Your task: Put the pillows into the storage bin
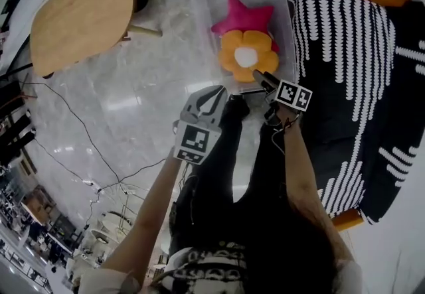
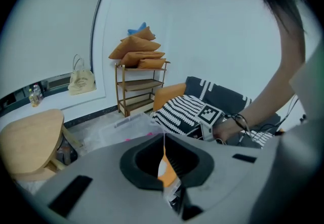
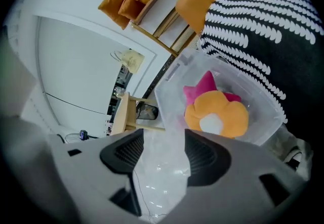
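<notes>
You get even, bright light. Glare streaks the floor point(image 1: 126, 103) left of your left gripper point(image 1: 214, 92); fisheye edges darken.

The flower pillow point(image 1: 247, 55) covers the 6 o'clock half of the star pillow point(image 1: 247, 14). In the right gripper view only the star's points show, at the flower's 12 o'clock. In the left gripper view the flower is an orange sliver in the slit between the jaws. The storage bin point(image 2: 117, 128) sits mostly behind the left gripper point(image 2: 163, 160). The striped blanket point(image 1: 345, 54) runs off the head view at 3 o'clock.
</notes>
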